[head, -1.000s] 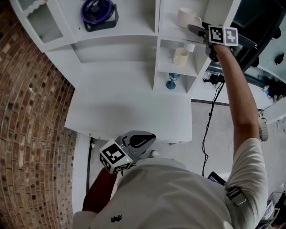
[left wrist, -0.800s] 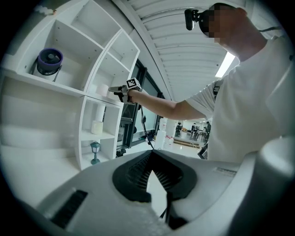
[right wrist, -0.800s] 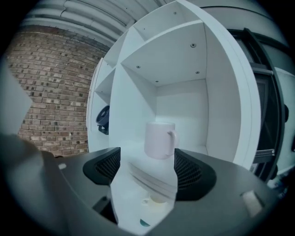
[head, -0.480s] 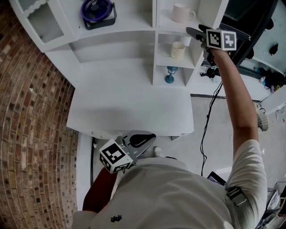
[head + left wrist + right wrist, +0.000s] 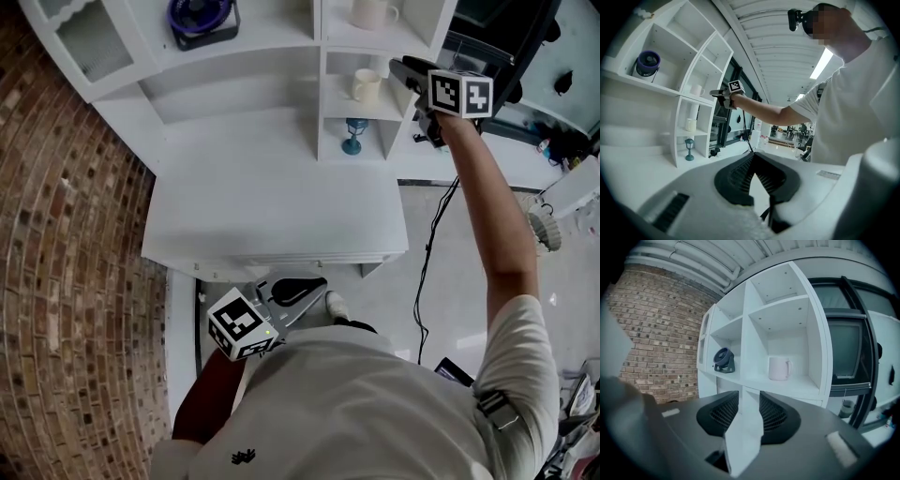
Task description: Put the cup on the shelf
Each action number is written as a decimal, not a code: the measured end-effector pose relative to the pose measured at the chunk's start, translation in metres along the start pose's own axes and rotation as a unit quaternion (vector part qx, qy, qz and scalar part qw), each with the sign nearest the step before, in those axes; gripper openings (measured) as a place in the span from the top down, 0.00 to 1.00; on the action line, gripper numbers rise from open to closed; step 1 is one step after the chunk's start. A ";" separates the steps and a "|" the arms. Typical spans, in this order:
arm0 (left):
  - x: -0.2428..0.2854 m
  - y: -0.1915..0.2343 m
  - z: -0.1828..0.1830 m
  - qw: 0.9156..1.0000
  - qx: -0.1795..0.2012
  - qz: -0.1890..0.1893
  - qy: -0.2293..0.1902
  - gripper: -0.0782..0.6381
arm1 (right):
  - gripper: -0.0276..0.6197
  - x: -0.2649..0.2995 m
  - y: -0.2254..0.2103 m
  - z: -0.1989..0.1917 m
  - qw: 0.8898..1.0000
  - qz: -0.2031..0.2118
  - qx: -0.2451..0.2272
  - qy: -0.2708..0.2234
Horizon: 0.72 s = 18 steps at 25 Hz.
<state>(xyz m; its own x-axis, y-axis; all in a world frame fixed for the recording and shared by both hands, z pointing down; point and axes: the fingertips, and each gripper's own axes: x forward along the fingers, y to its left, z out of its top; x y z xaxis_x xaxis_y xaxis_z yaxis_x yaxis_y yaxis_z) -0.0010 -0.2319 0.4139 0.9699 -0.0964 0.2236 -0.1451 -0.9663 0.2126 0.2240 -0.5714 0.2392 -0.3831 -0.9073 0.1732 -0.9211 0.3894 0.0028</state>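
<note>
A white cup (image 5: 372,13) stands upright in the top right shelf compartment, its handle to the right; it shows as the cup (image 5: 778,368) in the right gripper view. My right gripper (image 5: 400,68) hovers in front of the shelf unit, clear of the cup, and its jaws have just been closing. The right gripper (image 5: 749,392) holds nothing, and a narrow gap is left between its pads. My left gripper (image 5: 312,287) sits low by my body in front of the desk, its tips together and empty, as the left gripper (image 5: 753,155) shows.
A second pale cup (image 5: 366,85) sits in the compartment below, and a small blue lantern (image 5: 353,136) under that. A dark blue fan (image 5: 199,14) stands on the left shelf. There is a white desk (image 5: 272,216), a brick wall (image 5: 66,281) on the left, and a black cable (image 5: 436,244) on the floor at right.
My right gripper has drawn back from the top shelf, leaving the cup standing there, and its jaws have narrowed. The left gripper stays low near my body.
</note>
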 end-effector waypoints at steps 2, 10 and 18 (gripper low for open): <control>-0.005 -0.008 -0.004 1.000 0.000 -0.002 0.001 0.88 | 0.80 -0.008 0.010 -0.010 1.000 -0.001 0.001 0.002; -0.025 -0.035 -0.017 1.000 0.001 -0.011 -0.004 0.88 | 0.95 -0.045 0.056 -0.047 1.000 0.002 0.015 0.011; -0.039 -0.058 -0.021 1.000 0.010 -0.018 -0.009 0.88 | 0.94 -0.087 0.096 -0.103 0.999 0.010 0.040 0.028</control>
<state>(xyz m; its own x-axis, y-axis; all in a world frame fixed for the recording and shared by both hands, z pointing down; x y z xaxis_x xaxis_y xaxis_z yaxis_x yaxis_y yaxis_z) -0.0346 -0.1670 0.4127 0.9780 -0.0655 0.1981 -0.1059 -0.9739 0.2009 0.1764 -0.4387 0.3259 -0.3984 -0.8886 0.2274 -0.9170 0.3908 -0.0793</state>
